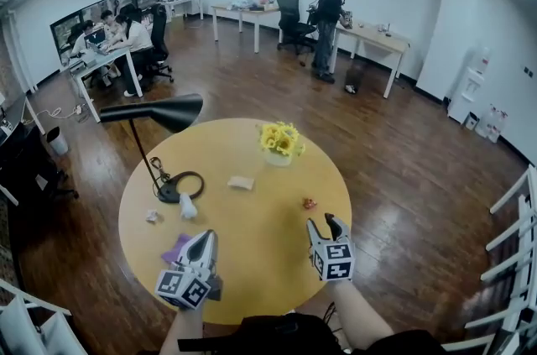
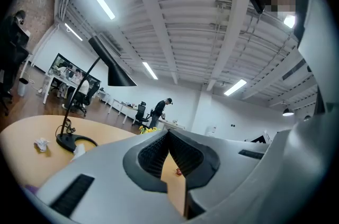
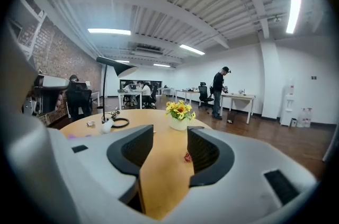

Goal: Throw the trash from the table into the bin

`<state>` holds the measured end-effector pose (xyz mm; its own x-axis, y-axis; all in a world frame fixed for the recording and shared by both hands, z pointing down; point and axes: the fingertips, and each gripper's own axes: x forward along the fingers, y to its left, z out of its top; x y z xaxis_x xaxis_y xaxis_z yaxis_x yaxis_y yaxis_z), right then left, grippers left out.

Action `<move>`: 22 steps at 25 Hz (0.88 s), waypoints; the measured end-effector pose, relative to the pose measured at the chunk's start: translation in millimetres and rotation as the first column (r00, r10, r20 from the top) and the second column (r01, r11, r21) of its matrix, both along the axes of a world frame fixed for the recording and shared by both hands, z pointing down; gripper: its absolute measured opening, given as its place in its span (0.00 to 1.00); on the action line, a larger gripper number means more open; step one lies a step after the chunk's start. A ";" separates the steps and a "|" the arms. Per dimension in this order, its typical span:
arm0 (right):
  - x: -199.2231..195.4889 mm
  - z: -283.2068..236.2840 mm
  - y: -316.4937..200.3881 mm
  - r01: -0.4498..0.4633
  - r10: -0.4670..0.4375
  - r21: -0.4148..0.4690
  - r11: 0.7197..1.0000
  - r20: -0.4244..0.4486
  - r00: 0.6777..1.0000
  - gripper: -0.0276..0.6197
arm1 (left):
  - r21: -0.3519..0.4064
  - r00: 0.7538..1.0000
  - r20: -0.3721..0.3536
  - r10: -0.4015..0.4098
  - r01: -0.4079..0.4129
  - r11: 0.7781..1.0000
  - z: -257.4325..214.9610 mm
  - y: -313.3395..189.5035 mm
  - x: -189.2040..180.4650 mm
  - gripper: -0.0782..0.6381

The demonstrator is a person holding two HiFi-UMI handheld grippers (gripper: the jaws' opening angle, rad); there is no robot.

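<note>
Judging the task barely begun: no scrap lifted, five pieces lying on the round yellow table, all left to carry off. No bin picked out for certain; possibly the small white pail on the floor far left, too small to tell.

Biggest things first. Black desk lamp on the left side, base ringed by its cord. Pot of yellow flowers at the far edge. Neither one trash, so to be left alone.

Left gripper over the near left part of the table, jaws pressed together, nothing between. Right gripper over the near right part, jaws apart about midway, nothing between, aimed across the tabletop.

Trash, by size. White crumpled wad just beside the lamp base, looks like tissue, soft. Purple scrap just beside the left gripper's tip, flat, partly hidden by it. Tan flat piece near the middle, between lamp and flowers, looks like folded paper or card. Small pale crumple near the left edge. Tiny red wrapper, crinkled, just ahead of the right gripper, in line with the gap of its jaws, not touching. Likely first pick, judging by that aim. Thin and light, probably prone to slipping from the pads unless pinched at its bulk.
</note>
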<state>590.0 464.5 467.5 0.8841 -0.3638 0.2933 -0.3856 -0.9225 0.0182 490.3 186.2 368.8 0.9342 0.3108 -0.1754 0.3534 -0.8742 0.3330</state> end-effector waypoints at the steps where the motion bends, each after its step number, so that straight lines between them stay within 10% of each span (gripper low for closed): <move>1: 9.4 7.8 5.7 -0.003 0.003 -0.004 1.000 0.019 1.000 0.36 | -0.002 1.000 0.010 0.002 -0.002 1.000 2.7 6.5 9.8 0.11; 22: 154.4 188.5 9.2 0.203 -0.105 -0.180 0.962 0.446 0.889 0.46 | 0.043 0.929 0.350 -0.119 0.111 0.993 125.1 47.8 117.8 0.13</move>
